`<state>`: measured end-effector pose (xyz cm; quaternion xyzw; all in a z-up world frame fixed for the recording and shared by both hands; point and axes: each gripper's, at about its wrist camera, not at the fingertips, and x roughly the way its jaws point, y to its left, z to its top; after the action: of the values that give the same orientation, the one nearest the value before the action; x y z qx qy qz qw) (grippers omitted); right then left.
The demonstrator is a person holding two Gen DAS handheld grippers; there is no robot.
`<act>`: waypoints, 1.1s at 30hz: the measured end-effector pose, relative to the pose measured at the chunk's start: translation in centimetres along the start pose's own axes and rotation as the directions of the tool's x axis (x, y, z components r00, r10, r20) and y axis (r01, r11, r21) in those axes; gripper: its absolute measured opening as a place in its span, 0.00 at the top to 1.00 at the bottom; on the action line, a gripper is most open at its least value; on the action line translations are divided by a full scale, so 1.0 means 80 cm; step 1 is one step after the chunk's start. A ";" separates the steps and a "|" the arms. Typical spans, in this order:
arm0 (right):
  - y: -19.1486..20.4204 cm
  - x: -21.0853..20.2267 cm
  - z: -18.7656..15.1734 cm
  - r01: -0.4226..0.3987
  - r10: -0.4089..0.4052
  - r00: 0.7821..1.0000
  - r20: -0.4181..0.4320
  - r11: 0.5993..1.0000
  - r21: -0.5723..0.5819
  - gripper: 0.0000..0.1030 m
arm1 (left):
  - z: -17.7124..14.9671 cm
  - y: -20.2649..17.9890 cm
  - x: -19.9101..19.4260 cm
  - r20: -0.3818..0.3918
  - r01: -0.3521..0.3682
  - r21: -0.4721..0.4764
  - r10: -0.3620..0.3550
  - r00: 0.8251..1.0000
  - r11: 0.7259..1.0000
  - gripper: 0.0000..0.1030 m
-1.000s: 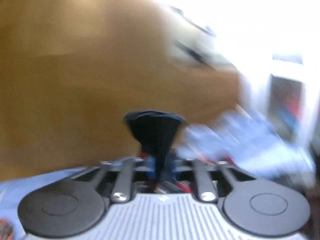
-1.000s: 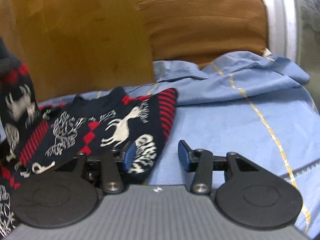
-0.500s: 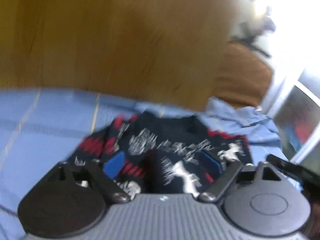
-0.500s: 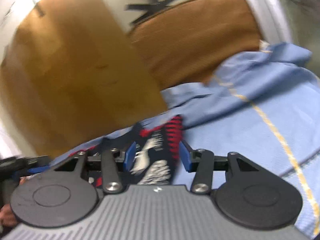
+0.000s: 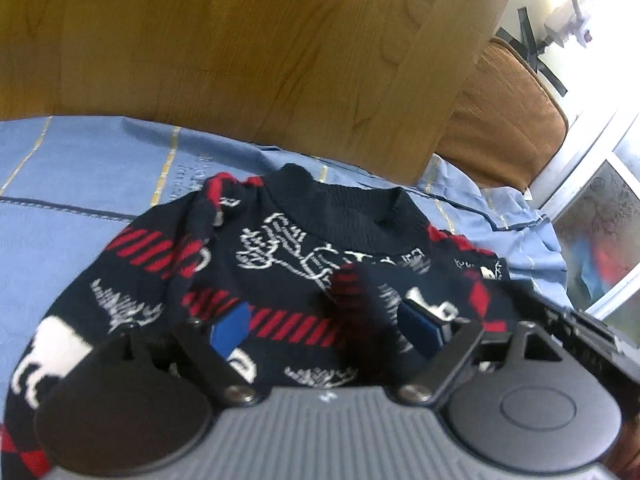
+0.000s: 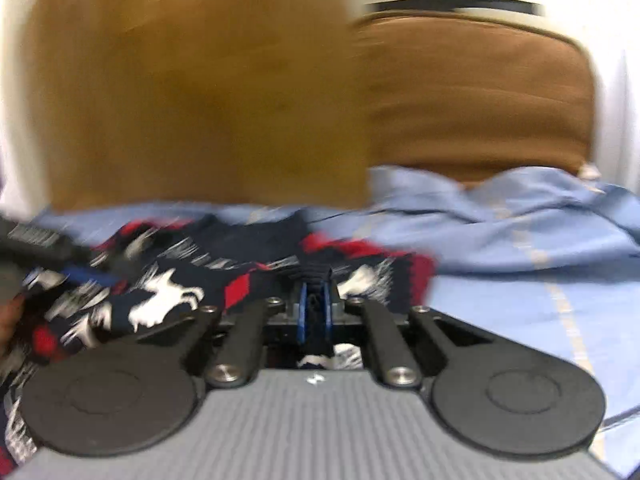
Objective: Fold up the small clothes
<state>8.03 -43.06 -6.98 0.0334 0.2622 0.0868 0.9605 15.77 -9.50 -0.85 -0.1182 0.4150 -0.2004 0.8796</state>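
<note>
Faint lettering on the bedsheet [image 5: 188,176], apparently illegible

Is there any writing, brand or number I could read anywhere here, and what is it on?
Blue sheet: a short run of stitched or printed lettering beside a yellow stripe, too small and blurred to read.
Dark sweater: white squiggles below the collar that look like script, but no word can be made out.
Claw bodies: only a tiny white mark on each, not legible.
Nothing else carries text.

I see a small dark blue sweater [image 5: 304,264] with red stripes and white deer. It lies rumpled on the blue bed sheet [image 5: 80,168], collar toward the wooden headboard [image 5: 240,48].
</note>
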 end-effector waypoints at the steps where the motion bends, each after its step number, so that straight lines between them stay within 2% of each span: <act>1: -0.010 0.003 -0.001 0.010 -0.010 1.000 0.000 1.000 0.022 0.85 | 0.002 -0.004 0.004 -0.006 0.002 0.008 -0.002 1.000 1.000 0.19; 3: -0.026 0.009 -0.006 0.020 -0.019 1.000 -0.018 0.996 0.087 0.72 | 0.003 -0.016 0.013 -0.018 0.011 0.024 -0.011 1.000 1.000 0.19; 6: -0.044 0.010 -0.010 -0.008 0.014 0.999 -0.031 0.984 0.180 0.69 | 0.002 -0.030 0.022 -0.036 0.054 0.038 -0.053 0.998 0.998 0.19; 8: -0.048 0.010 -0.011 -0.020 0.025 1.000 -0.019 0.977 0.211 0.67 | 0.001 -0.039 0.032 -0.059 0.069 0.051 -0.066 0.996 0.996 0.28; 11: -0.051 0.016 -0.013 -0.096 0.109 0.993 -0.034 0.961 0.259 0.66 | -0.004 -0.047 0.039 -0.063 0.061 0.074 -0.057 0.996 0.995 0.28; 13: -0.048 0.021 -0.013 -0.125 0.140 0.989 -0.042 0.957 0.260 0.75 | -0.005 -0.045 0.037 -0.063 0.076 0.061 -0.072 0.995 0.995 0.25; 14: -0.040 0.017 -0.012 -0.128 0.139 0.990 -0.030 0.963 0.238 0.89 | -0.005 -0.041 0.035 -0.061 0.084 0.046 -0.081 0.995 0.995 0.24; 15: -0.033 0.012 -0.010 -0.121 0.124 0.992 -0.004 0.971 0.207 0.92 | -0.005 -0.037 0.031 -0.056 0.090 0.030 -0.089 0.995 0.995 0.23; 17: -0.021 -0.004 -0.007 -0.128 0.115 0.990 0.086 0.979 0.158 0.94 | -0.005 -0.028 0.024 -0.039 0.092 0.004 -0.092 0.995 0.996 0.19; 20: -0.024 -0.030 -0.001 -0.172 0.134 0.968 0.214 0.971 0.168 0.94 | -0.004 -0.019 0.018 -0.025 0.088 -0.027 -0.089 0.996 0.996 0.16; 22: -0.029 -0.036 0.001 -0.111 0.065 0.968 0.241 0.977 0.182 0.94 | -0.002 -0.018 0.020 -0.034 0.093 -0.038 -0.094 0.995 0.995 0.15; 24: -0.041 -0.032 0.001 -0.041 -0.007 0.977 0.213 0.974 0.223 0.94 | -0.001 -0.022 0.026 -0.045 0.103 -0.041 -0.105 0.993 0.994 0.15; 27: -0.063 -0.008 -0.004 0.044 -0.072 0.994 0.085 0.955 0.292 0.94 | -0.003 -0.037 0.037 -0.067 0.115 -0.015 -0.116 0.991 0.993 0.14; 29: -0.072 0.009 -0.010 0.002 -0.006 1.000 0.011 0.946 0.324 0.90 | -0.004 -0.048 0.045 -0.068 0.106 0.013 -0.105 0.992 0.994 0.16; 30: -0.073 0.016 -0.012 -0.020 0.026 1.000 -0.015 0.939 0.344 0.88 | -0.005 -0.053 0.049 -0.065 0.098 0.027 -0.096 0.993 0.995 0.19; 31: -0.073 0.020 -0.014 -0.019 0.031 0.999 -0.028 0.936 0.352 0.87 | -0.005 -0.057 0.052 -0.061 0.086 0.040 -0.084 0.995 0.995 0.35; 32: -0.072 0.022 -0.015 -0.016 0.031 0.999 -0.036 0.939 0.343 0.87 | -0.004 -0.061 0.055 -0.061 0.068 0.052 -0.064 0.996 0.996 0.69; 33: -0.070 0.022 -0.016 -0.019 0.031 0.999 -0.031 0.941 0.338 0.87 | -0.002 -0.062 0.056 -0.065 0.032 0.055 -0.028 0.997 0.998 0.82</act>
<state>9.69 -48.25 -9.55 0.1991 0.2899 0.0533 0.9346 16.97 -15.97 -2.19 -0.0931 0.4355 -0.2290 0.8656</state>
